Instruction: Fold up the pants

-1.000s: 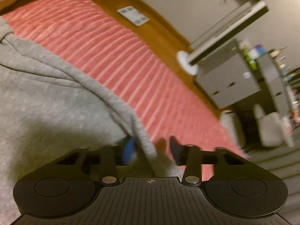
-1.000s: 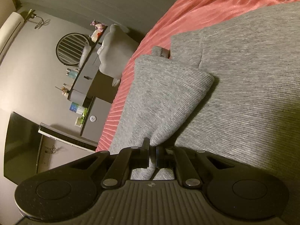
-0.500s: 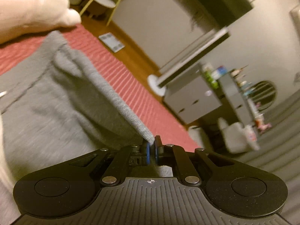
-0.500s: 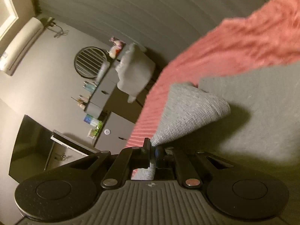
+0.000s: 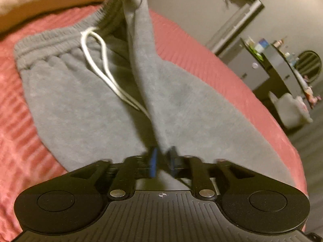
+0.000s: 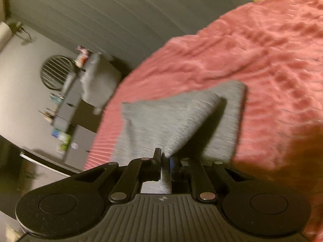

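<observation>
On the bed (image 5: 201, 60), L gripper (image 5: 162, 161), jaws just opened, frees pants (image 5: 80, 104) fold; R gripper (image 6: 165, 161), jaws easing apart, cuff (image 6: 181, 121) between them, to lay leg over.

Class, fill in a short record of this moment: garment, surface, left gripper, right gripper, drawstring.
garment: grey pants
surface: red bedspread
left gripper: jaws just opened, fabric fold between them, pads seem apart from it
right gripper: jaws easing open, ribbed cuff between them, apparently still pinched
drawstring: white, looped below the waistband
</observation>
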Action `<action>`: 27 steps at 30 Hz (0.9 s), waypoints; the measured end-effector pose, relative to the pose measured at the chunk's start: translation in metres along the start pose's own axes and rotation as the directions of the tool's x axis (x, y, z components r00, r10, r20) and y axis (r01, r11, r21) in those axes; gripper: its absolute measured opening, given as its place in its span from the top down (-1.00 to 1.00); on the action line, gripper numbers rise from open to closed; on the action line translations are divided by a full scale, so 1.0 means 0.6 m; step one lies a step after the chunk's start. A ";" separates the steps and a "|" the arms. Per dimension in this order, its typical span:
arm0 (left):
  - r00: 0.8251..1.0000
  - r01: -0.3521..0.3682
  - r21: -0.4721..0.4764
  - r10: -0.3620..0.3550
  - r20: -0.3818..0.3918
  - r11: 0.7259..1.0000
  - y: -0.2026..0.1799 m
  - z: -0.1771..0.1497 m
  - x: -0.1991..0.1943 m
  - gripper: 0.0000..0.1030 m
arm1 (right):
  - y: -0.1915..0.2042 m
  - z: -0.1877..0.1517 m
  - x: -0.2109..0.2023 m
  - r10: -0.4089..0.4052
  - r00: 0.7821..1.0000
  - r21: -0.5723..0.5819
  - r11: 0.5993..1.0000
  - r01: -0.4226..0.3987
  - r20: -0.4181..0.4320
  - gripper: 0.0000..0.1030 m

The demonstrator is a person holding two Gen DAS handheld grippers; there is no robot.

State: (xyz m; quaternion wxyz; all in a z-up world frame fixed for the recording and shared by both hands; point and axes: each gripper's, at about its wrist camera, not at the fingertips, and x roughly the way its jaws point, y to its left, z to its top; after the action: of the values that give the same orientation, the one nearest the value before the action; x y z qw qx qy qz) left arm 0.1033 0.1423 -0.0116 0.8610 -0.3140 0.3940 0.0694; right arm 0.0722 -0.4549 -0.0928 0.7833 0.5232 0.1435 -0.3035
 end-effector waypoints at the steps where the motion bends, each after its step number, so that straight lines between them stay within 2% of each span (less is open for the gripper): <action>1: 1.000 -0.002 -0.035 0.002 0.027 0.999 0.005 0.012 -0.002 -0.10 | -0.006 -0.002 0.006 0.009 1.000 0.008 1.000 -0.009 -0.020 0.50; 2: 0.998 -0.006 -0.069 0.010 0.057 0.998 0.010 0.024 -0.006 -0.31 | -0.012 -0.005 0.012 0.026 0.999 0.022 0.999 -0.025 -0.039 0.16; 3: 0.996 -0.007 -0.091 0.014 0.085 0.996 0.012 0.041 -0.008 -0.33 | -0.017 -0.008 0.017 0.055 0.997 0.040 0.998 -0.053 -0.051 0.05; 4: 0.993 -0.007 -0.094 0.018 0.117 0.996 0.012 0.063 -0.011 -0.36 | -0.020 -0.010 0.017 0.070 0.996 0.048 0.997 -0.067 -0.053 0.05; 6: 0.987 -0.024 -0.074 0.036 0.154 0.997 0.004 0.094 -0.005 -0.78 | -0.020 -0.010 0.018 0.081 0.995 0.042 0.996 -0.079 -0.054 -0.03; 8: 0.984 -0.084 -0.052 0.091 0.155 0.995 -0.003 0.127 0.015 -0.84 | -0.019 -0.011 0.022 0.094 0.994 0.027 0.995 -0.092 -0.059 -0.03; 10: 0.980 -0.140 -0.051 0.146 0.139 0.989 -0.008 0.149 0.039 -0.82 | -0.009 -0.018 0.020 0.087 0.995 0.002 0.996 -0.087 -0.055 0.10; 11: 0.981 -0.147 -0.045 0.151 0.118 0.988 -0.010 0.157 0.051 -0.73 | -0.006 -0.019 0.022 0.080 0.995 -0.012 0.997 -0.081 -0.056 0.28; 12: 0.984 -0.154 -0.044 0.157 0.088 0.987 -0.008 0.161 0.061 -0.47 | -0.003 -0.019 0.025 0.071 0.996 -0.026 0.997 -0.073 -0.059 0.48; 13: 0.984 -0.168 -0.048 0.170 0.049 0.985 -0.007 0.162 0.073 -0.29 | 0.001 -0.021 0.028 0.060 0.996 -0.038 0.997 -0.063 -0.062 0.55; 14: 0.983 -0.185 -0.049 0.186 0.010 0.981 -0.008 0.164 0.086 0.07 | 0.002 -0.022 0.030 0.045 0.997 -0.048 0.998 -0.048 -0.061 0.67; 15: 0.980 -0.196 -0.047 0.195 -0.026 0.980 -0.008 0.166 0.097 0.27 | 0.002 -0.022 0.030 0.034 0.998 -0.053 0.998 -0.037 -0.059 0.77; 16: 0.981 -0.191 -0.043 0.190 -0.037 0.981 -0.007 0.165 0.102 0.36 | 0.003 -0.022 0.030 0.025 0.998 -0.059 0.998 -0.028 -0.056 0.81; 17: 0.984 -0.178 -0.038 0.177 -0.034 0.983 -0.006 0.168 0.106 0.58 | 0.003 -0.021 0.031 0.022 0.998 -0.061 0.998 -0.026 -0.057 0.82; 18: 0.986 -0.163 -0.031 0.163 -0.027 0.986 -0.008 0.167 0.106 0.70 | 0.003 -0.019 0.031 0.026 0.998 -0.058 0.998 -0.029 -0.057 0.83; 23: 0.996 -0.088 -0.042 0.089 0.009 0.995 0.004 0.163 0.091 0.77 | -0.006 -0.010 0.039 0.062 0.995 0.014 0.998 -0.061 -0.078 0.71; 25: 0.996 -0.084 -0.058 0.085 0.007 0.995 0.015 0.165 0.089 0.68 | -0.013 -0.006 0.040 0.083 0.993 0.050 0.996 -0.079 -0.084 0.70; 27: 0.996 -0.094 -0.057 0.094 0.006 0.994 0.022 0.165 0.089 0.40 | -0.020 -0.002 0.041 0.096 0.991 0.086 0.992 -0.089 -0.090 0.70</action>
State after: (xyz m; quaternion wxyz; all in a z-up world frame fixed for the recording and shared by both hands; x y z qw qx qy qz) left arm 0.1974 0.2049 -0.0077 0.8492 -0.3192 0.4024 0.1226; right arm 0.0839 -0.4649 -0.1157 0.7667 0.5748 0.1432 -0.2475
